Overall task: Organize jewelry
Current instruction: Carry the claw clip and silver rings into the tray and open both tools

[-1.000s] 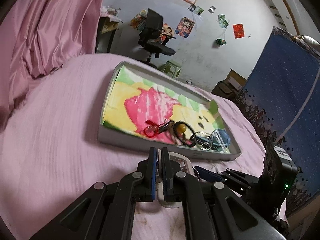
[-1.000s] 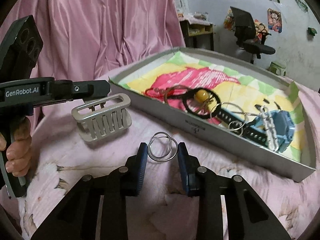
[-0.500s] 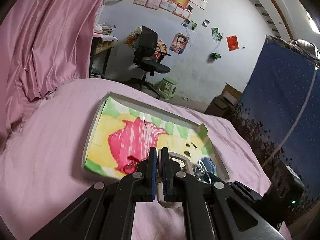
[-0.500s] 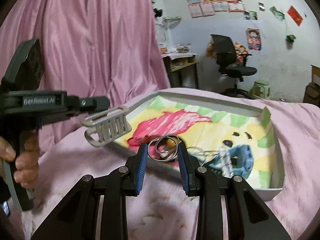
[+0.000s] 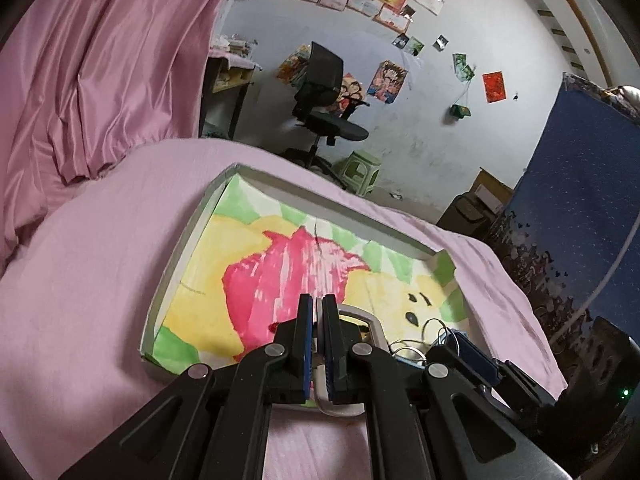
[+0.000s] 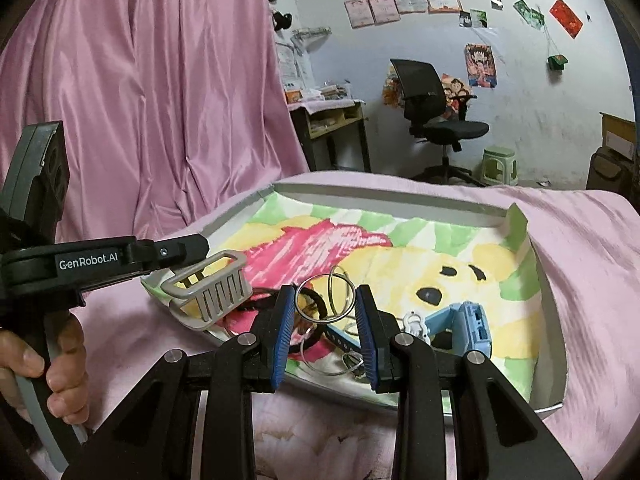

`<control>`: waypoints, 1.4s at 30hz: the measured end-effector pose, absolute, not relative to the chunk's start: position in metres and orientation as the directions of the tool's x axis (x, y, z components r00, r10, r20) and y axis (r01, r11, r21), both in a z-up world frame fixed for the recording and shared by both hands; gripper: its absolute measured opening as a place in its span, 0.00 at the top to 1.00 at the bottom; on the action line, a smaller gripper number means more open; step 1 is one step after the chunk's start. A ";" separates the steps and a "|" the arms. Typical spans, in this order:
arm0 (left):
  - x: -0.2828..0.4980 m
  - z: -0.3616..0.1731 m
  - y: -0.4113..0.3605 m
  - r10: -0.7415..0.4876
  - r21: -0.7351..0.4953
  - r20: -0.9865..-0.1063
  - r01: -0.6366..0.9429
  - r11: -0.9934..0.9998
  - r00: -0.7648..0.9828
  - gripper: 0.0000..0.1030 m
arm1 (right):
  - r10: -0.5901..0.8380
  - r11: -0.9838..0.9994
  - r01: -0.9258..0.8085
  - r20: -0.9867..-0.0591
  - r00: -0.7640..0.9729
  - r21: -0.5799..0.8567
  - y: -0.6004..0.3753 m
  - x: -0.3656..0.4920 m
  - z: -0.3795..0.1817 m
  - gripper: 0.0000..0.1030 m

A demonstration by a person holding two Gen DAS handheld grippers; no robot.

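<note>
Two claws level, rings (image 6: pixel 326 296), basket (image 6: pixel 214 286) pinched

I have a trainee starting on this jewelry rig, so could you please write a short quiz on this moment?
1. True or false: the left gripper is shut on the rim of a small grey slotted basket.
2. What does the right gripper hold between its blue pads?
A. a blue watch
B. a pair of linked metal rings
C. a black cord with a yellow bead
3. In one word: what colour is the watch lying in the tray?

Key:
1. True; it holds the basket in the air over the tray's near left corner.
2. B; the linked metal rings sit pinched between the pads above the tray.
3. Blue.
</note>
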State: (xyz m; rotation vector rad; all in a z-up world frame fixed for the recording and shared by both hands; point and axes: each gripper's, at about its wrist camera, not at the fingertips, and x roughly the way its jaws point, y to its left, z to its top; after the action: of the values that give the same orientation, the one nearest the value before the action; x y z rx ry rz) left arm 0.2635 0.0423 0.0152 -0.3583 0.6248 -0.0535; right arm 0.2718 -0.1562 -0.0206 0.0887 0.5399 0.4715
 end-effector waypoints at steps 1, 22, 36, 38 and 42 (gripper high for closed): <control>0.265 0.013 0.043 -0.155 -0.345 -0.569 -0.064 0.936 0.808 0.95 | 0.450 0.892 -0.405 -0.481 0.752 0.202 -0.156 0.273 -0.022 0.74; 0.271 -0.002 0.053 -0.173 -0.397 -0.594 -0.099 0.913 0.785 0.95 | 0.431 0.900 -0.383 -0.543 0.720 0.206 -0.152 0.277 -0.036 0.74; 0.268 -0.009 0.060 -0.192 -0.442 -0.596 -0.120 0.889 0.780 0.75 | 0.427 0.902 -0.382 -0.547 0.720 0.201 -0.150 0.277 -0.037 0.69; 0.266 -0.009 0.061 -0.194 -0.449 -0.589 -0.118 0.886 0.785 0.67 | 0.426 0.903 -0.381 -0.544 0.723 0.201 -0.150 0.277 -0.037 0.64; 0.261 -0.006 0.061 -0.197 -0.456 -0.570 -0.107 0.883 0.798 0.50 | 0.422 0.905 -0.373 -0.531 0.735 0.203 -0.153 0.274 -0.036 0.61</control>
State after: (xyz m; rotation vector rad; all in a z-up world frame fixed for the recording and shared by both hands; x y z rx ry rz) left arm 0.2612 0.0612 -0.0060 -0.4940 0.6524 -0.0503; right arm 0.2736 -0.1535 -0.0358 0.0845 0.6033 0.4376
